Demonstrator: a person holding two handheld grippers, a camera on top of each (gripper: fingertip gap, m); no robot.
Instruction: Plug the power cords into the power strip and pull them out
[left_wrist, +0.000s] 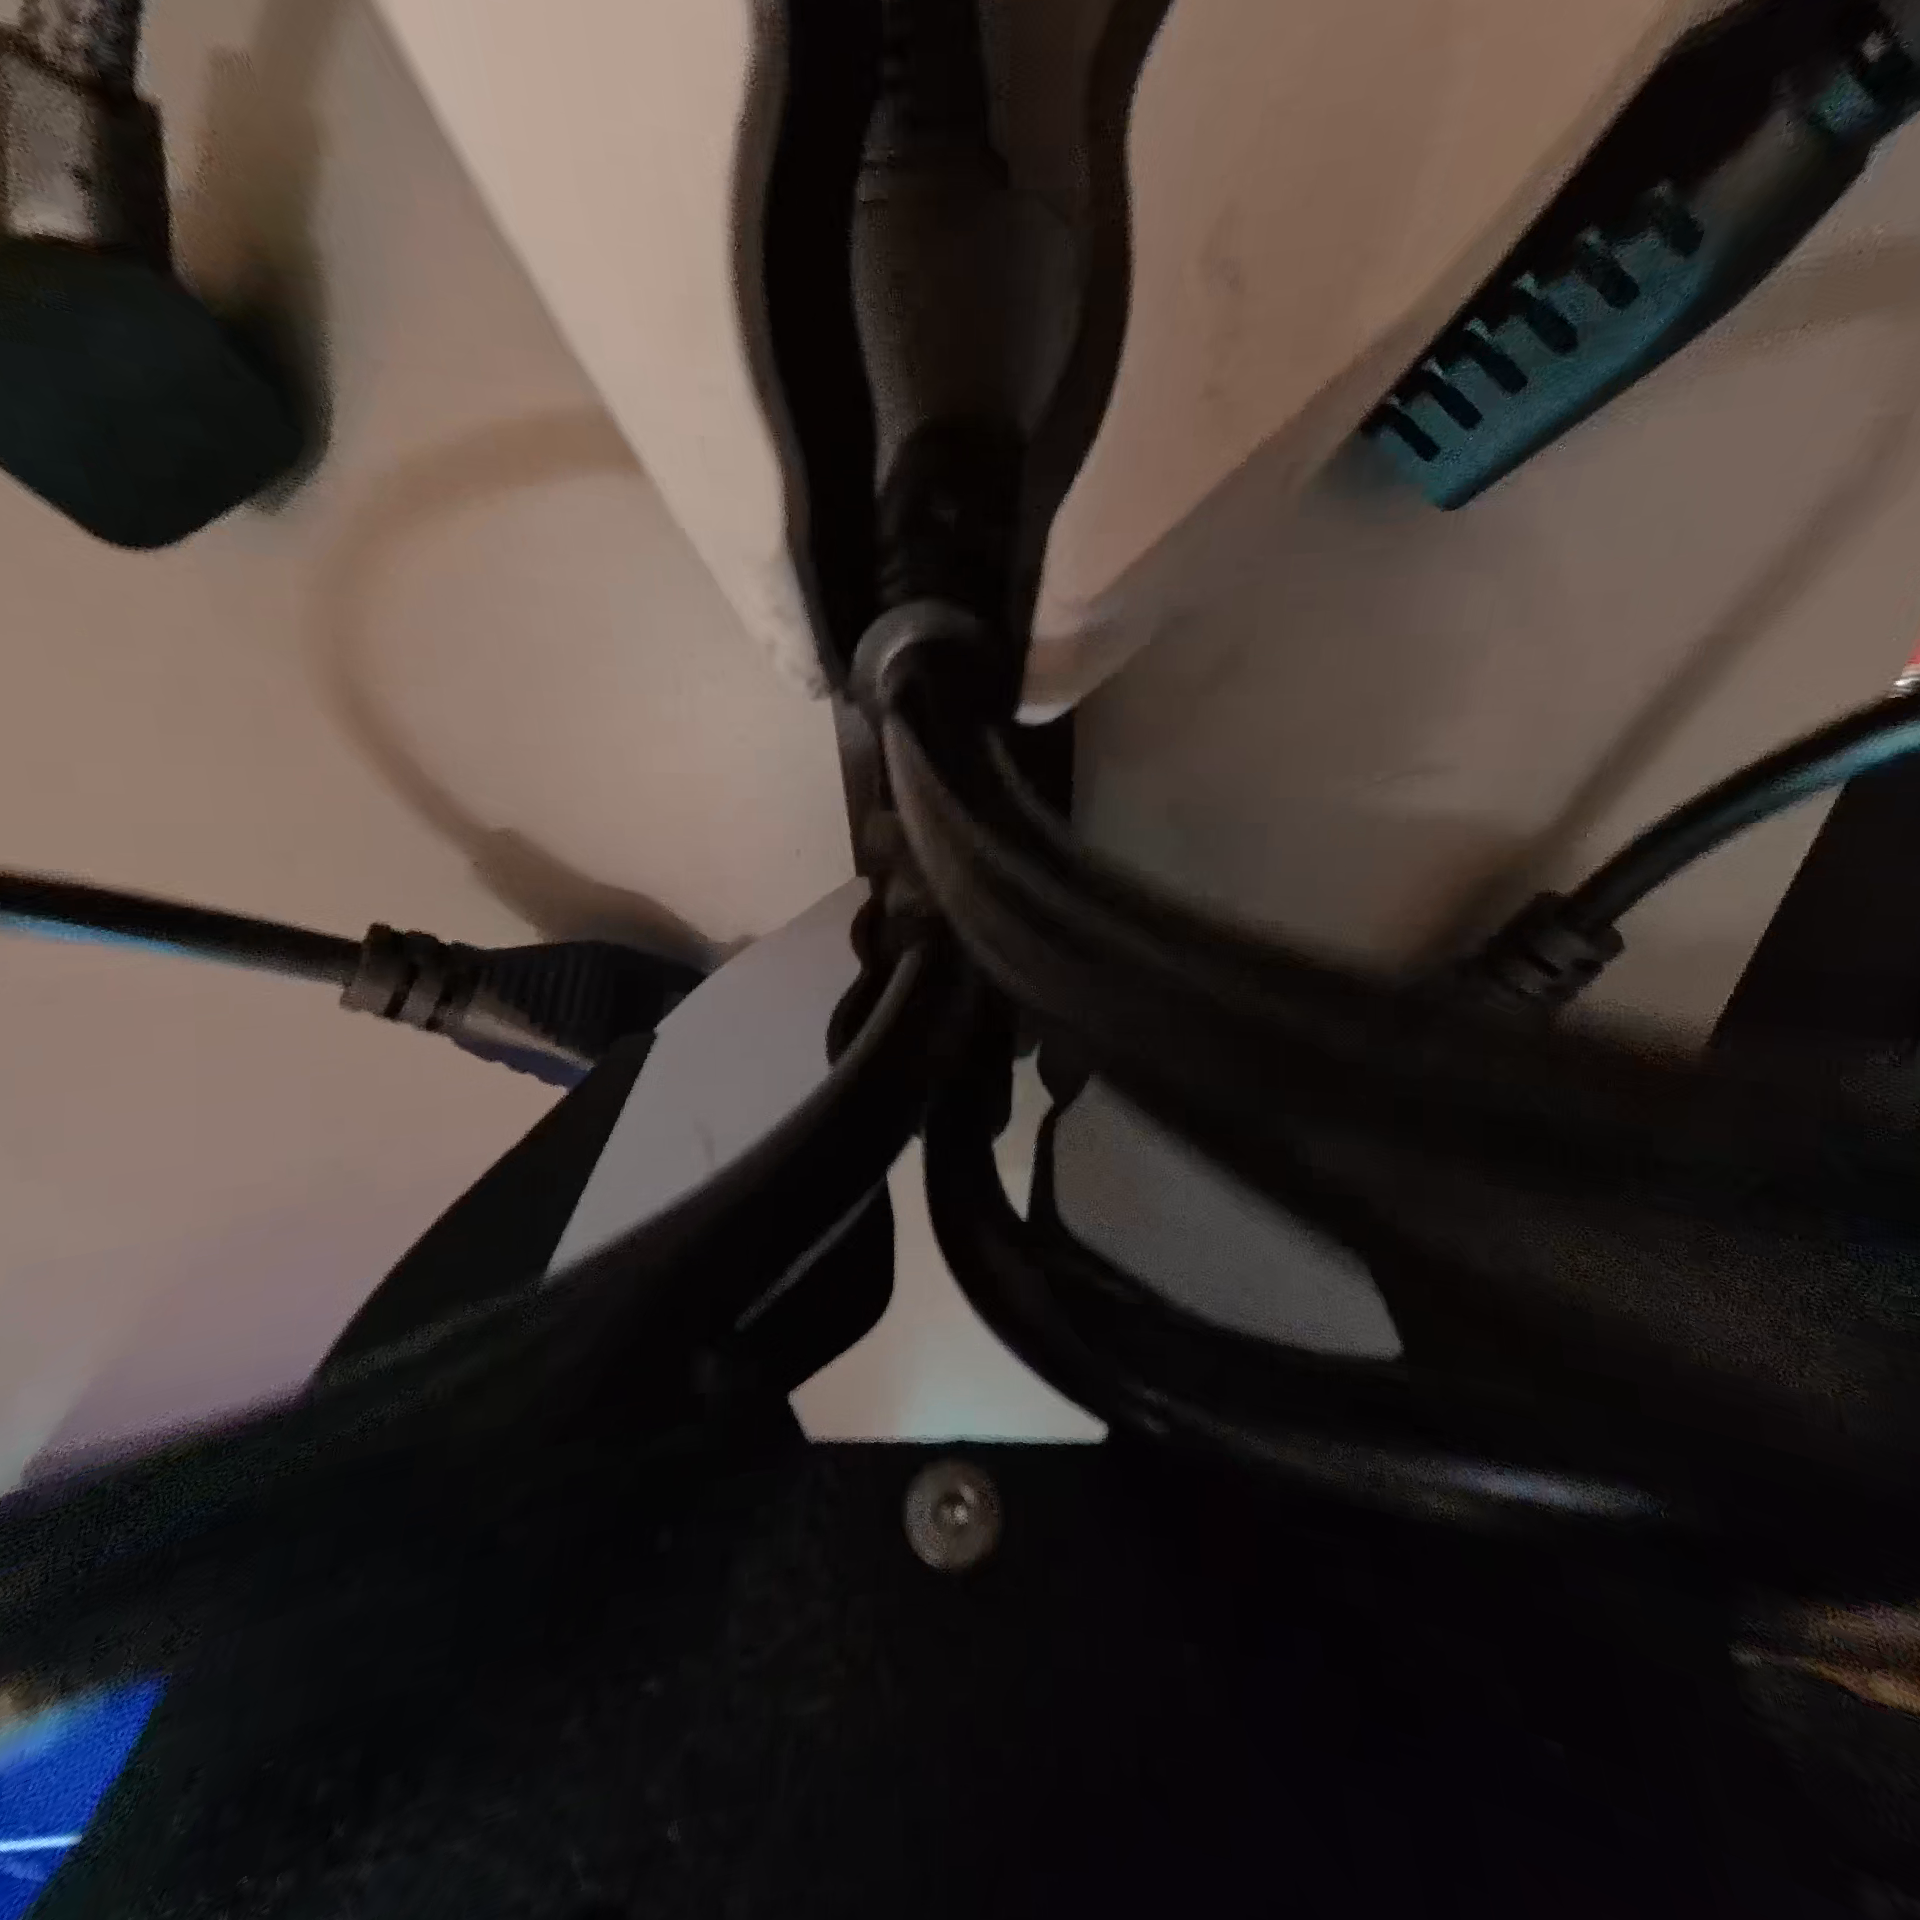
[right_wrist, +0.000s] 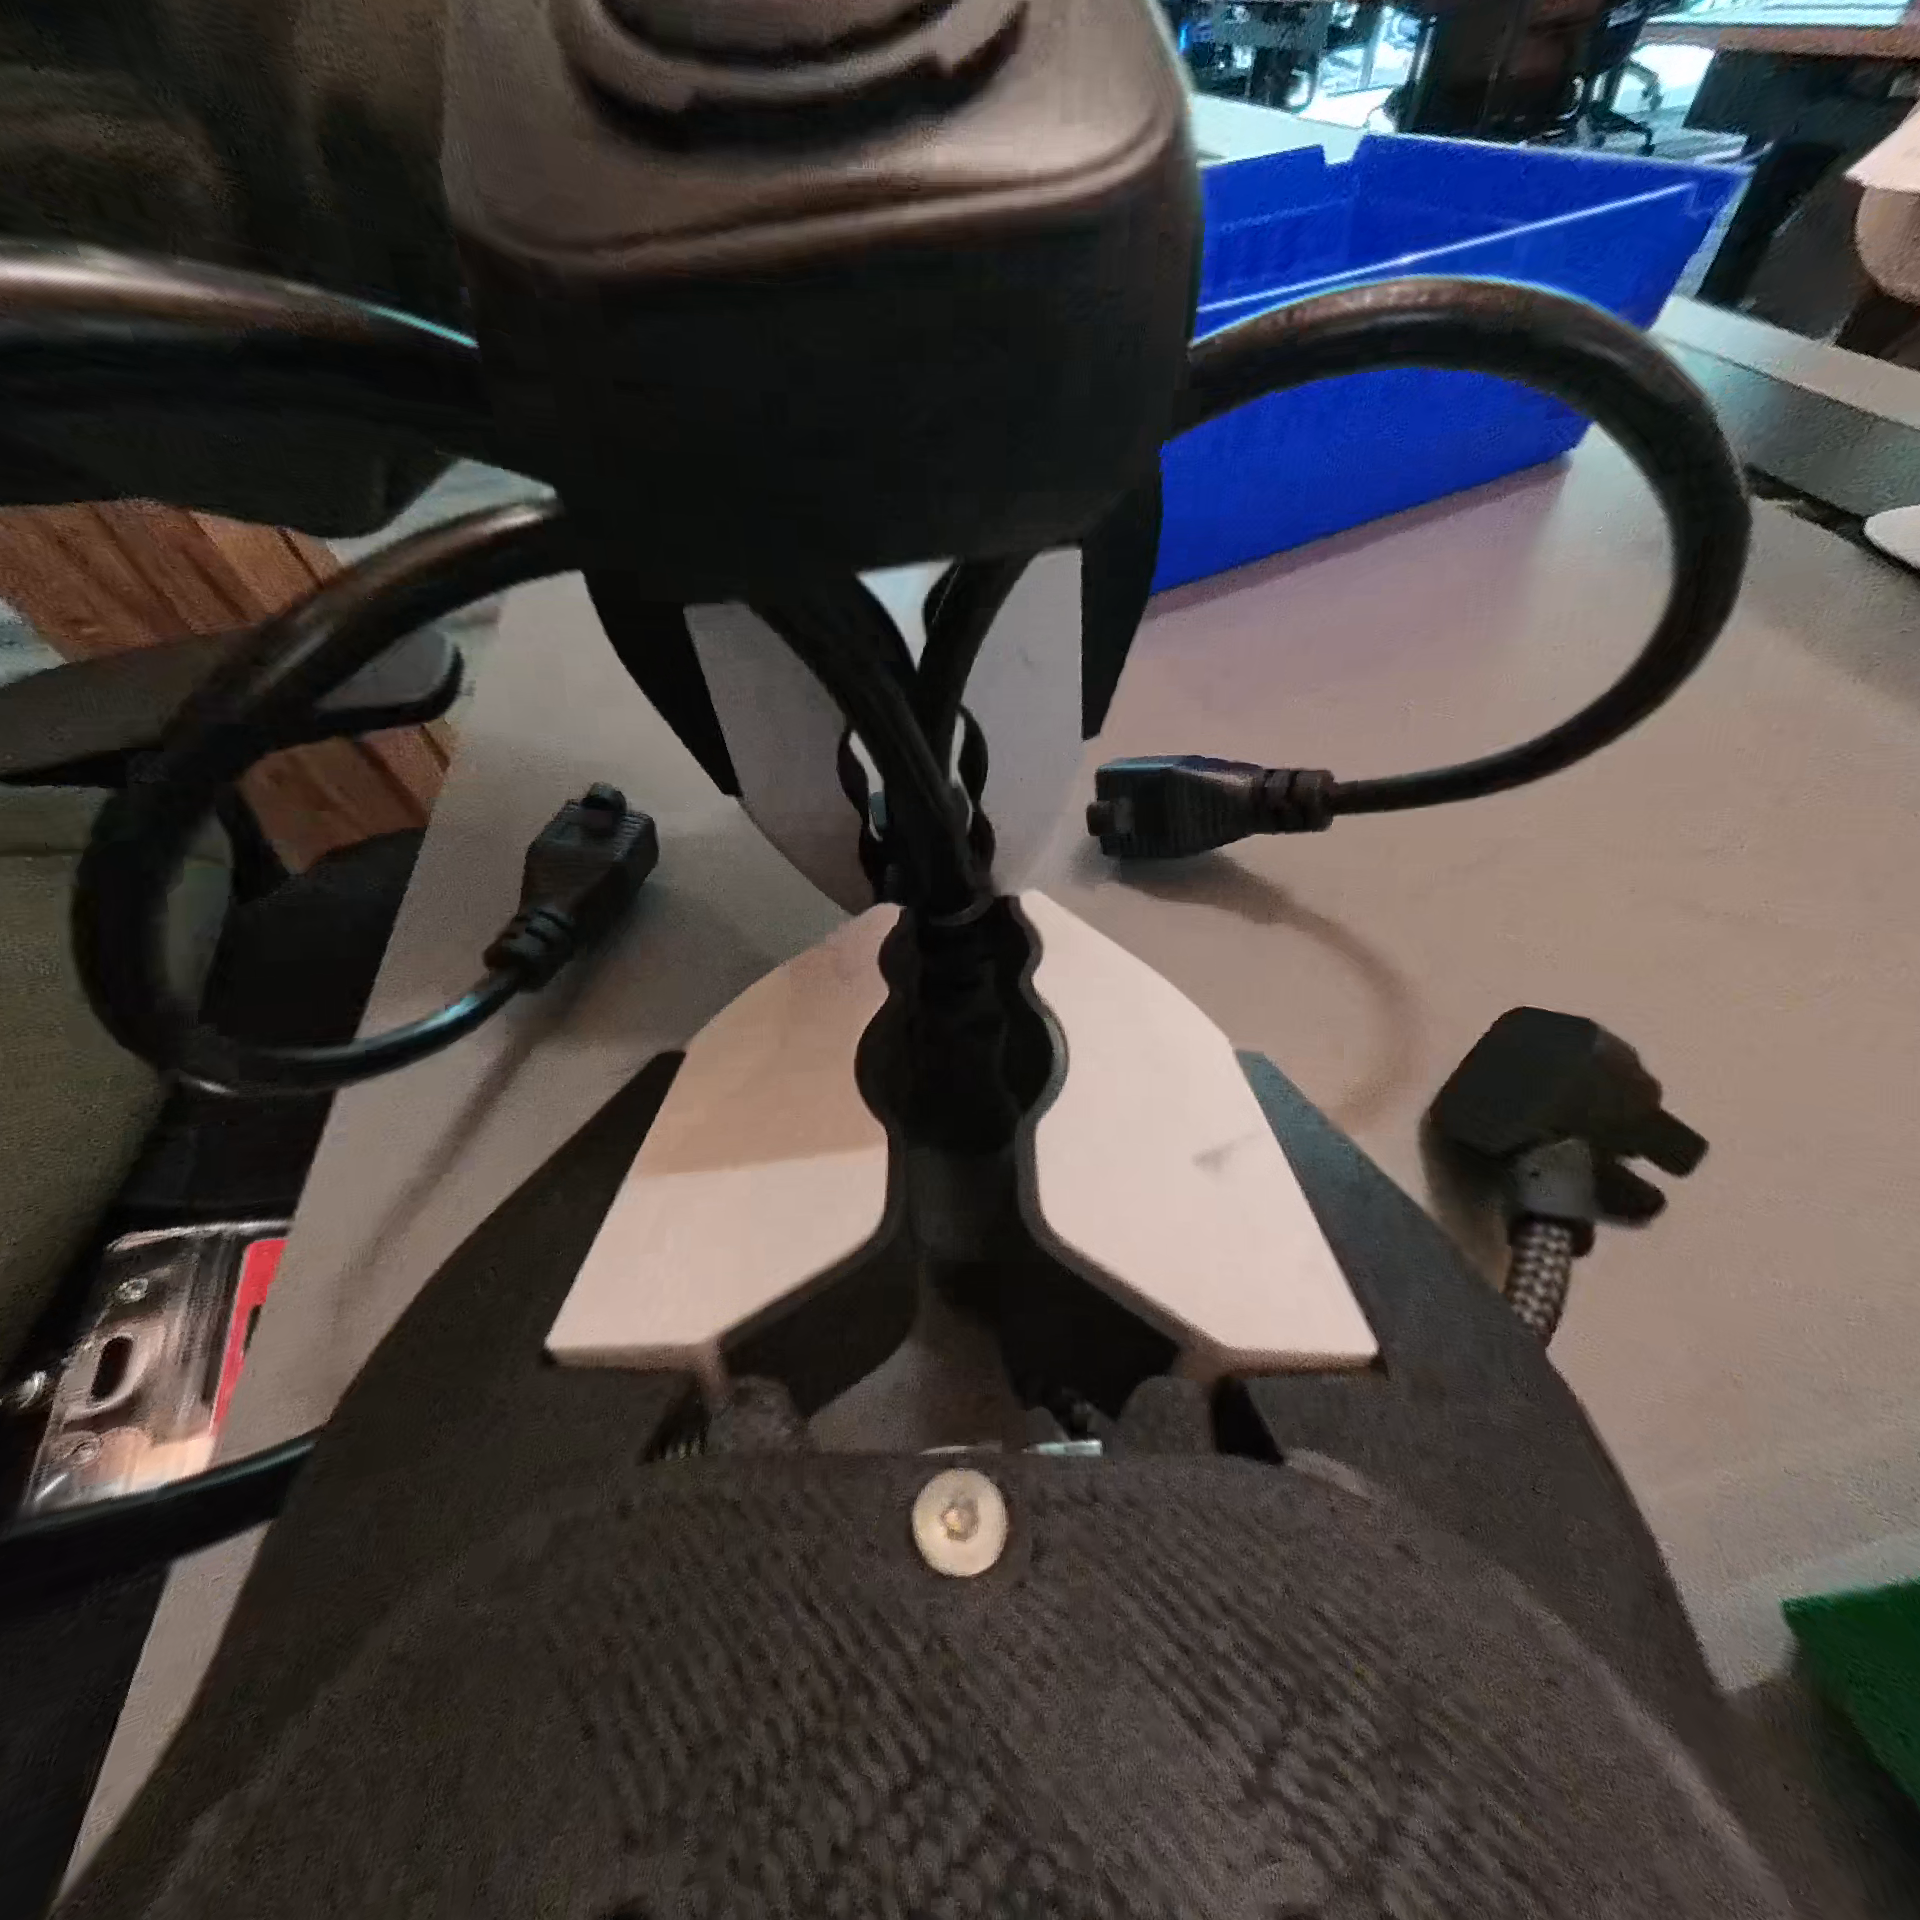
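Grey worktop fills both views; behind it in the right wrist view stand a blue bin and, farther off, blurred office furniture. My right tool meets my left tool tip to tip above the worktop. Between them runs a bundle of black power cords. My right tool is clenched on the dark plug end of this bundle; in the left wrist view my left tool is clenched on the cords themselves, which curve off to the right. One thick cord loops in a wide arc to a black connector lying on the worktop; a second loop on the left ends in another connector. A separate black plug with a braided cable rests near the right edge, apart from both tools. In the left wrist view a pale cable lies curled on the worktop. I cannot make out the power strip with certainty.
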